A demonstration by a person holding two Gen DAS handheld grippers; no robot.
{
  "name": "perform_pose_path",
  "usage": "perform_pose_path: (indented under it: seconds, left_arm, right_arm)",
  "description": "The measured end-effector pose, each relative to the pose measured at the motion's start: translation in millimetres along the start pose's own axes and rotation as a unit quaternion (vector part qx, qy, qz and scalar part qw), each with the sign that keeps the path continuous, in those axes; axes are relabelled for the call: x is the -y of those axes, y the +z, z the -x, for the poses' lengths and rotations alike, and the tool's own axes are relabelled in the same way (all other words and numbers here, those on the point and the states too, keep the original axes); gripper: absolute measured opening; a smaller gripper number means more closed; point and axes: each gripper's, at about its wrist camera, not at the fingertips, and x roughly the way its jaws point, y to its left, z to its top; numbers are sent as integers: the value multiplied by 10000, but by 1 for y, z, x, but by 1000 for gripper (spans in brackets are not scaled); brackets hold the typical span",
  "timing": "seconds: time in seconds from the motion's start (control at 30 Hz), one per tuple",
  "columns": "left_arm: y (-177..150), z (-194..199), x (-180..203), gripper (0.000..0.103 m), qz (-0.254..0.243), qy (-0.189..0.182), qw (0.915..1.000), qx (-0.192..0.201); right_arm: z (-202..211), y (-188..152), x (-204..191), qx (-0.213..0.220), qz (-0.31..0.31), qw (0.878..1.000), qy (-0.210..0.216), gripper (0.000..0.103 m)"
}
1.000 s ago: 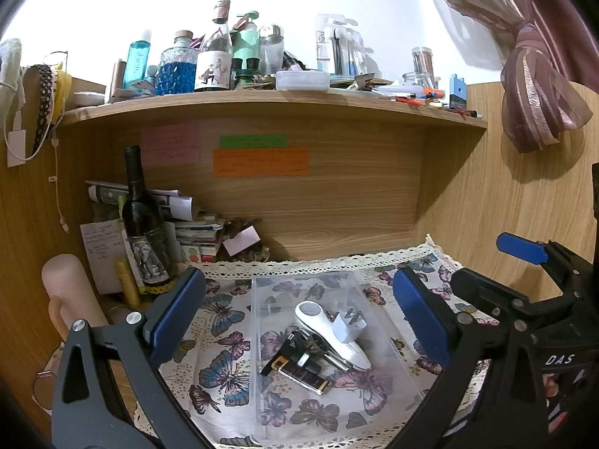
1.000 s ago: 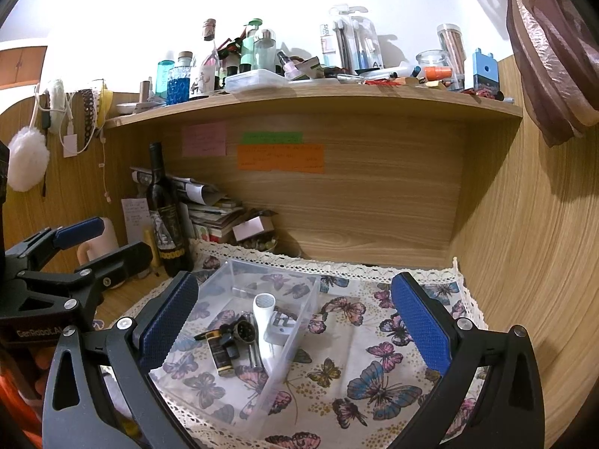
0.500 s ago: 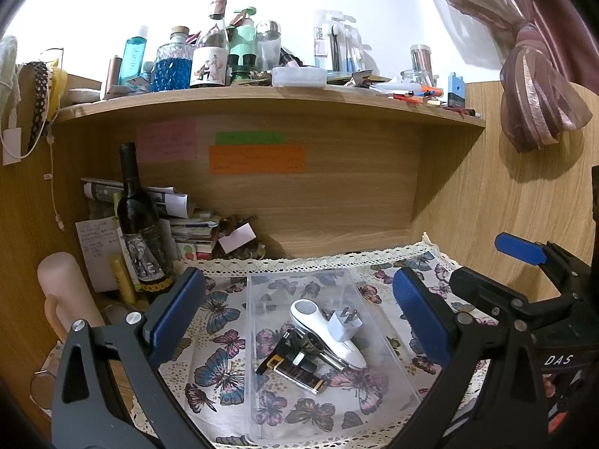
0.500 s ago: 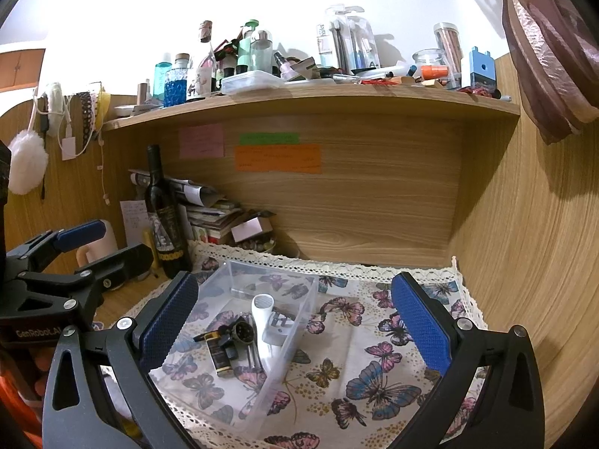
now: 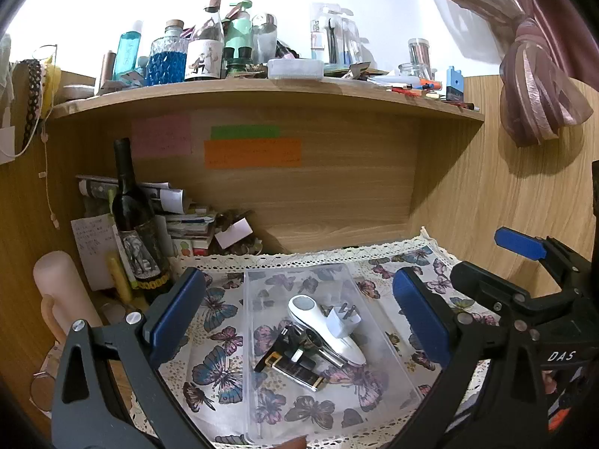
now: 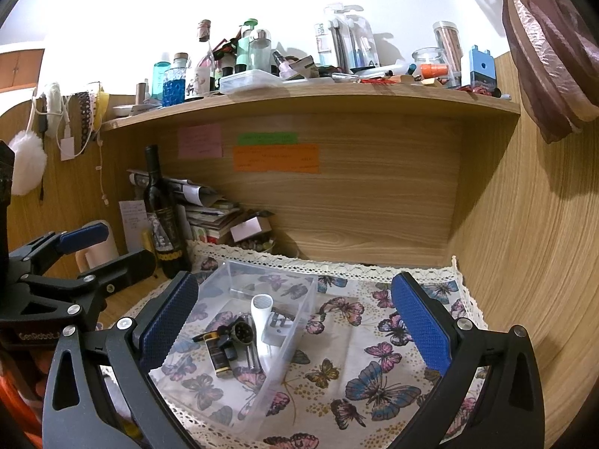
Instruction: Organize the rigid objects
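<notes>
A clear plastic bin (image 5: 262,404) (image 6: 299,299) sits on the butterfly cloth. Inside it lie a white handheld device (image 5: 322,321) (image 6: 262,318), a white plug adapter (image 5: 342,321) (image 6: 275,333), a black and gold lighter-like piece (image 5: 295,368) (image 6: 217,355) and small metal parts. My left gripper (image 5: 299,321) is open and empty, held above and in front of the bin. My right gripper (image 6: 295,325) is open and empty, to the bin's right. Each gripper shows in the other's view (image 5: 524,292) (image 6: 67,284).
A dark wine bottle (image 5: 134,232) (image 6: 164,220), a stack of books and papers (image 5: 187,224) and a pink cylinder (image 5: 60,292) stand at the back left. The upper shelf (image 5: 262,89) is crowded with bottles. Wooden walls close the back and right.
Both views have shifted only slightly; the left camera has risen a little. The bin's contents and both open grippers are unchanged.
</notes>
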Motion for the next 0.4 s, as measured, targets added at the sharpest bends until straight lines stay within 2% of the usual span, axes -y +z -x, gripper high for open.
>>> perform_pose_path:
  seconds: [0.4]
  left_arm:
    - [-2, -4, -6, 102, 69, -21, 9999, -71]
  right_arm:
    - [-5, 1, -3, -38, 50, 10000, 45, 103]
